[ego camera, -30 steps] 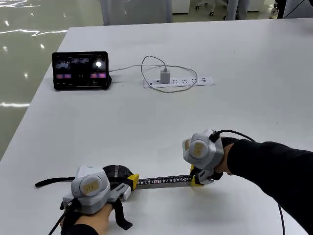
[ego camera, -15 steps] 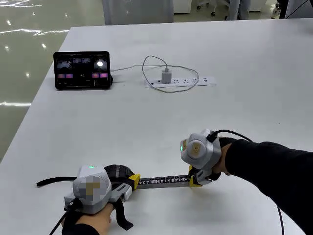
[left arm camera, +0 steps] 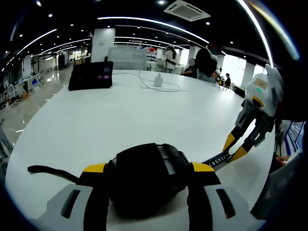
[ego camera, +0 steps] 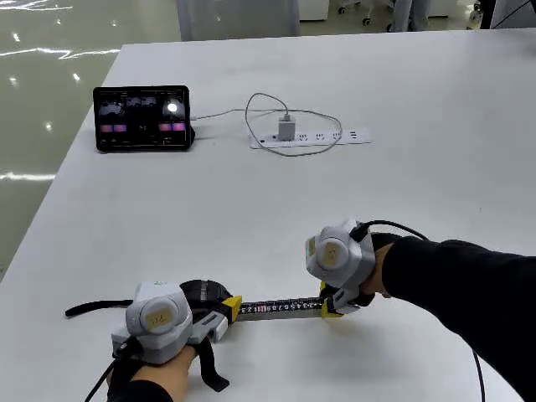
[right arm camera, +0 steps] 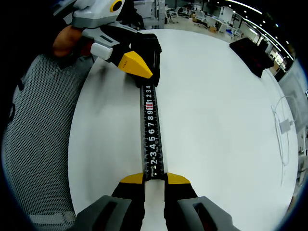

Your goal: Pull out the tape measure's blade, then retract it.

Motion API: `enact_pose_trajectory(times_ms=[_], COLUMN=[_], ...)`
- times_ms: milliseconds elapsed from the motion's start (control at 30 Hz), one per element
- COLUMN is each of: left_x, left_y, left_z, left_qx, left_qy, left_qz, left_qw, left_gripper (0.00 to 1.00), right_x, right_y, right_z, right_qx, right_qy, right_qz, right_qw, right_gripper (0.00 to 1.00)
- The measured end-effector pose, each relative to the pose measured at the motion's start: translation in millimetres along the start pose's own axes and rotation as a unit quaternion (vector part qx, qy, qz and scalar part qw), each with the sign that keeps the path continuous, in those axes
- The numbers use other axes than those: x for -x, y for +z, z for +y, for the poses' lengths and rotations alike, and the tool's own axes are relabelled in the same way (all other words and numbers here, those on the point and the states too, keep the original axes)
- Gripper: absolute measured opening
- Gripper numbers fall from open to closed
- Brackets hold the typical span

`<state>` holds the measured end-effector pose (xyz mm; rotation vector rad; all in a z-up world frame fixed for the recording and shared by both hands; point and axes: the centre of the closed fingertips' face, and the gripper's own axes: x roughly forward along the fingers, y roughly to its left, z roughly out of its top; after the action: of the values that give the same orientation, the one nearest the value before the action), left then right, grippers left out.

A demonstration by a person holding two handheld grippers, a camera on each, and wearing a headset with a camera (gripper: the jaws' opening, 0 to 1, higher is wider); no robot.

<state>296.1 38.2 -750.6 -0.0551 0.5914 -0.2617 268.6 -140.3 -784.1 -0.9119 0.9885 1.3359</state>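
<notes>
A black tape measure case [ego camera: 201, 295] lies on the white table near its front edge, and my left gripper [ego camera: 224, 311] is shut on it; in the left gripper view the case [left arm camera: 147, 175] sits between the yellow-tipped fingers [left arm camera: 94, 168]. A short length of blade [ego camera: 280, 307] runs right from the case to my right gripper [ego camera: 328, 308], which is shut on the blade's end. The right gripper view shows the numbered blade [right arm camera: 150, 134] running from my right gripper [right arm camera: 155, 179] up to the case [right arm camera: 149, 50]. The case's black strap [ego camera: 92, 307] trails left.
A dark tablet [ego camera: 142, 118] stands at the back left. Further right, a white power strip [ego camera: 310, 136] lies with a charger and looped cable. The table's left edge [ego camera: 50, 193] drops to a glossy floor. Bare tabletop [ego camera: 251, 218] spans the middle.
My right gripper has moved a little left toward the case, so less blade shows. The left gripper and the case have stayed put.
</notes>
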Motion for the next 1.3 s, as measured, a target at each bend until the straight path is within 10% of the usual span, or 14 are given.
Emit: enact_pose_trajectory(times_ms=[1300], left_x=[0.5], left_y=[-0.3], left_z=[0.0], left_qx=[0.004], left_qy=[-0.006], left_qz=[0.008], left_qw=[0.9999], left_gripper=[0.61], right_x=[-5.5], right_y=[16.8], right_z=[-0.3], right_qx=[0.003], right_qy=[0.007], right_qz=[-0.017], right_qw=[0.9998], right_gripper=[0.10])
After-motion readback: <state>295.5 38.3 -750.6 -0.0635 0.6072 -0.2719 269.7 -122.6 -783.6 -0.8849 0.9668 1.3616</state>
